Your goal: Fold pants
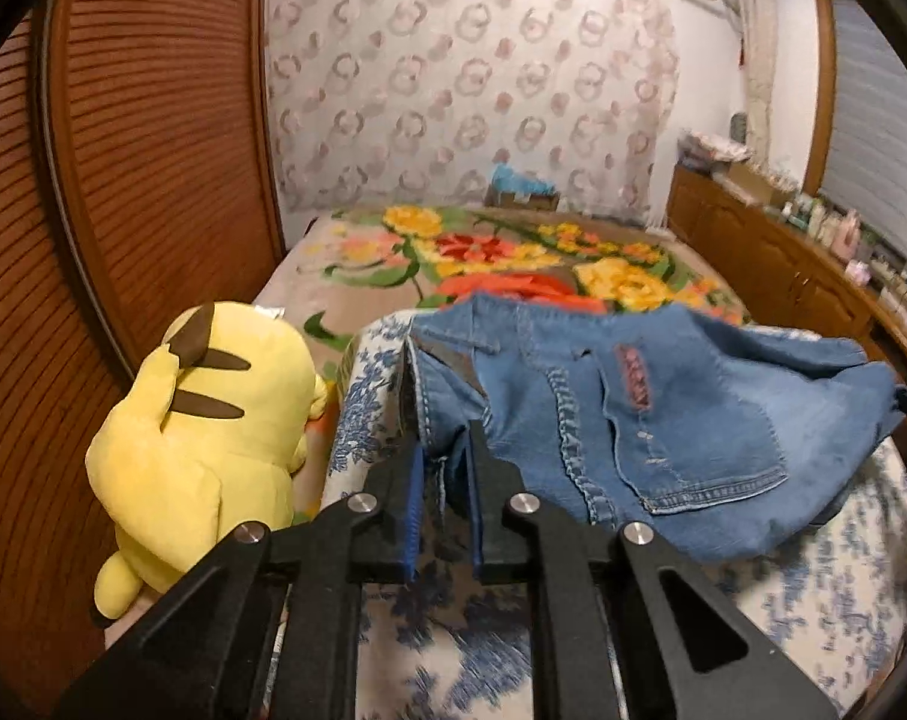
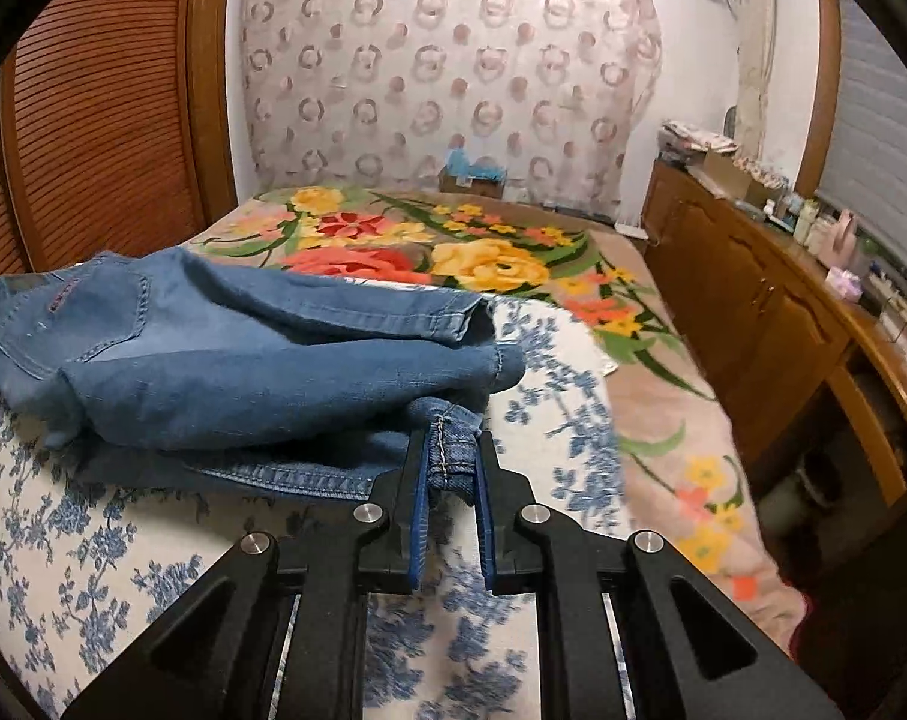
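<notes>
Both sets of jaws are clamped on denim. Between its blue pads, the left gripper (image 1: 444, 450) pinches a stitched hem edge of the jeans (image 1: 633, 420), and the right gripper (image 2: 452, 468) pinches another hem edge of the same jeans (image 2: 243, 360). The jeans hang partly raised at the gripped edges, bunched and already doubled over, with a back pocket (image 1: 693, 438) facing up. The rest of the cloth rests on a white sheet with blue flowers (image 2: 93, 540). Beyond that sheet lies a blanket with big yellow and red flowers (image 2: 483, 252) spread over the bed. A yellow plush toy (image 1: 201, 438) sits just beside the sheet at the left. A wooden cabinet (image 2: 753, 312) with small bottles on top runs along the right, and a patterned curtain (image 2: 441, 72) hangs behind the bed.
</notes>
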